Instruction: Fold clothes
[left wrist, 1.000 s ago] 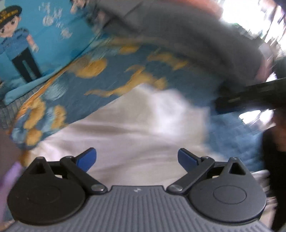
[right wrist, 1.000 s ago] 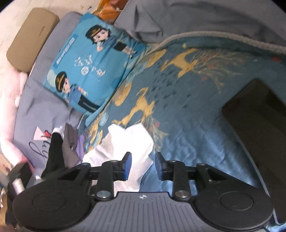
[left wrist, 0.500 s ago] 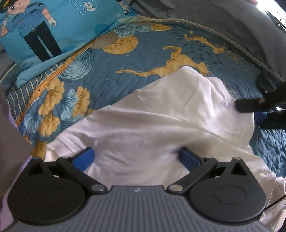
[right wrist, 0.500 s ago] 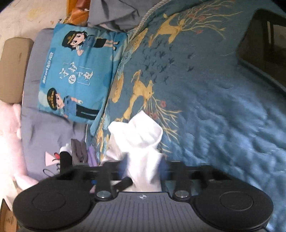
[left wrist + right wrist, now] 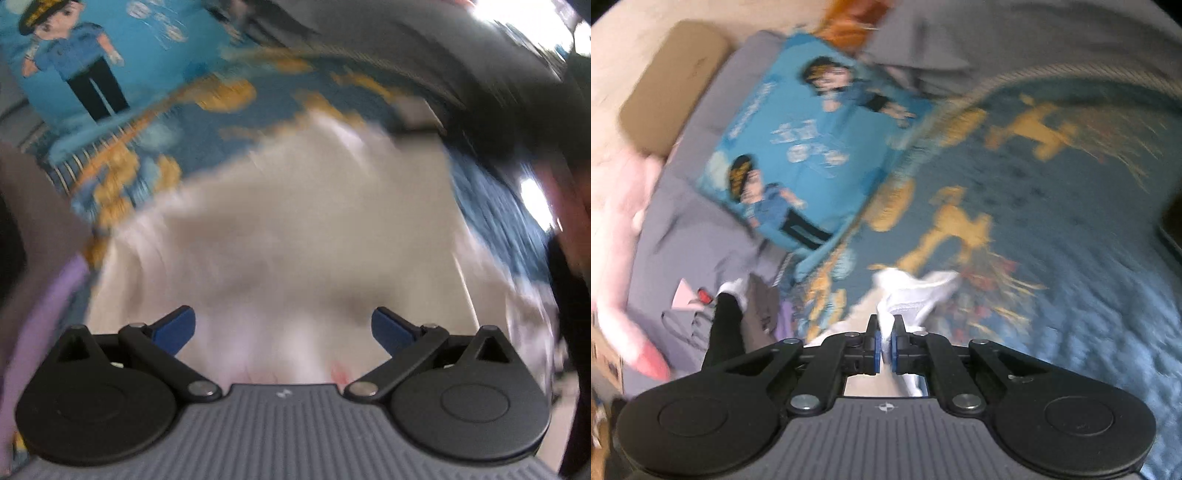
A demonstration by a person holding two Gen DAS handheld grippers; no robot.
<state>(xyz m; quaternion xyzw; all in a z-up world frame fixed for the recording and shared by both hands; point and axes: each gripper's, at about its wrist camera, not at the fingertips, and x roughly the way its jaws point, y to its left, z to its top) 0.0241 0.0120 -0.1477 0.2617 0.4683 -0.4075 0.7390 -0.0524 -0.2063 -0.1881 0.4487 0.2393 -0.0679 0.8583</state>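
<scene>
Both tongs (image 5: 283, 328) (image 5: 883, 349): black linkages, blue pads, ribbed grey bodies, silver screws.

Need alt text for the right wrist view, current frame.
Right tongs shut on a fold of white garment lying on a blue bedspread with gold deer. A blue cartoon-print pillow lies upper left; the frame is motion-blurred.

Blue quilt (image 5: 1052, 266) (gold deer print) carries white garment (image 5: 295, 240), cartoon pillow (image 5: 812, 155).
</scene>
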